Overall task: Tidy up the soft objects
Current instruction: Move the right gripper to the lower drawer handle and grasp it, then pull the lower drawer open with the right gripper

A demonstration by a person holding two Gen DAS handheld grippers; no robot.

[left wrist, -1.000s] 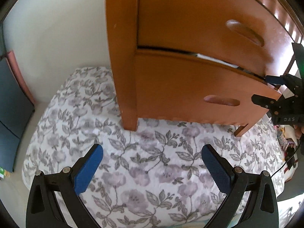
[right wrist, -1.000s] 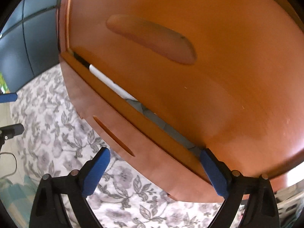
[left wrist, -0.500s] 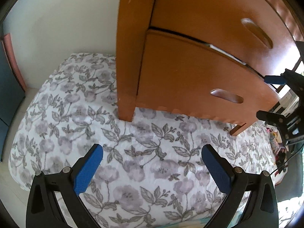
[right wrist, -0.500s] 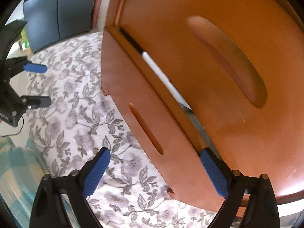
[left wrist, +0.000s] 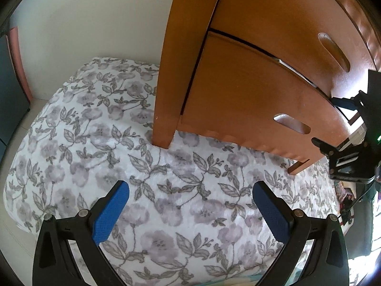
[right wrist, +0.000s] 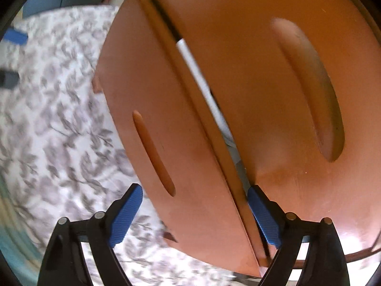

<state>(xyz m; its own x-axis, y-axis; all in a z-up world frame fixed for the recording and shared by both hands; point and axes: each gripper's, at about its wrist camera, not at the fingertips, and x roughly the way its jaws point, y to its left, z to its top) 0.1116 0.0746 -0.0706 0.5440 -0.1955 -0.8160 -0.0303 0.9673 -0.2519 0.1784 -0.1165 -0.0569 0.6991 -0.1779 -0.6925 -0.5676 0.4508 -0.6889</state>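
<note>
Right wrist: lower drawer (right wrist: 181, 157) ajar — white fabric (right wrist: 202, 81) inside — right hand-held gripper (right wrist: 195, 214) closing astride its front.

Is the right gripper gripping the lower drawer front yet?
Cannot tell. In the right wrist view the right gripper straddles the lower drawer front, fingers closing, but blur hides any contact at the pads.

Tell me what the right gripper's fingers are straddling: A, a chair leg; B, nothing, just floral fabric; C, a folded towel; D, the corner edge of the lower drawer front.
D: the right gripper has the lower drawer front's corner between its closing jaws.
</note>
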